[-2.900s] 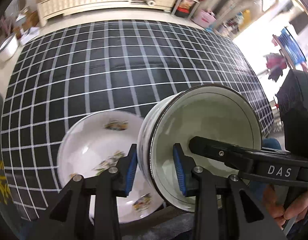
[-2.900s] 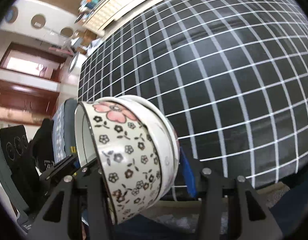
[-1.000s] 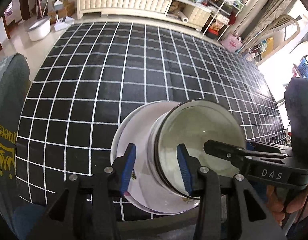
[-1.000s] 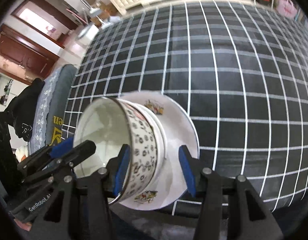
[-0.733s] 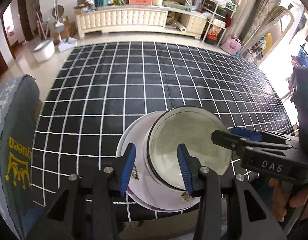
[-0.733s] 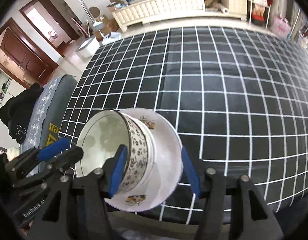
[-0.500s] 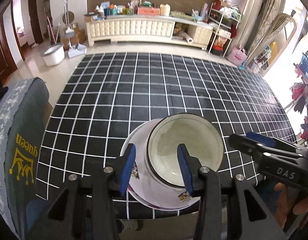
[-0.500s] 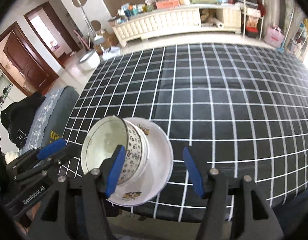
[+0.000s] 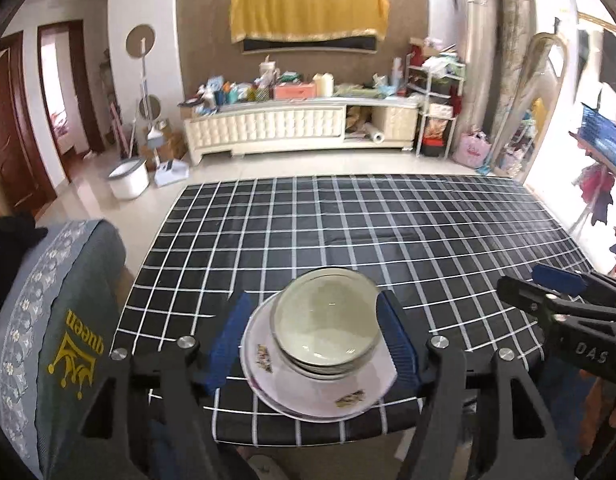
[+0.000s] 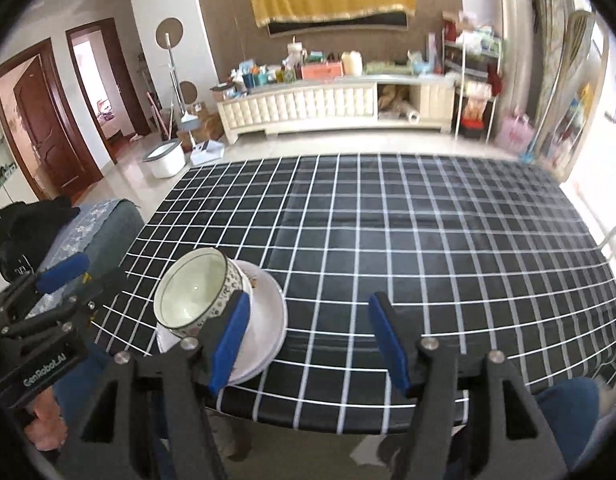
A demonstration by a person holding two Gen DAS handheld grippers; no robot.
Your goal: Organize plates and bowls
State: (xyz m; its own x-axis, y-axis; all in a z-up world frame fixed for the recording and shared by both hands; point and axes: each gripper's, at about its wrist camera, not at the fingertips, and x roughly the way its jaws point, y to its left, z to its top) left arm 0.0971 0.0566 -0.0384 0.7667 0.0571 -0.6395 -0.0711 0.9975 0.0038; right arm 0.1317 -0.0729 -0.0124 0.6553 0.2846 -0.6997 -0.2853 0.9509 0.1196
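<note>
Black checked tablecloth (image 9: 387, 232) covers the whole table, and near its front edge sits your stack — the plate (image 9: 347, 384) with the bowls (image 9: 327, 326) nested on top. Both tools are empty: your left gripper (image 9: 315, 346) has its jaws wide apart, well clear of the stack, and your right gripper (image 10: 308, 344) is spread open too, off to the stack's right. The stacking looks done, so the job now is a clean exit. Lift both tools straight up and away, keeping the blue pads (image 9: 395, 344) off the bowl rims — the plate lies close to the table edge, and a nudge could tip it.
</note>
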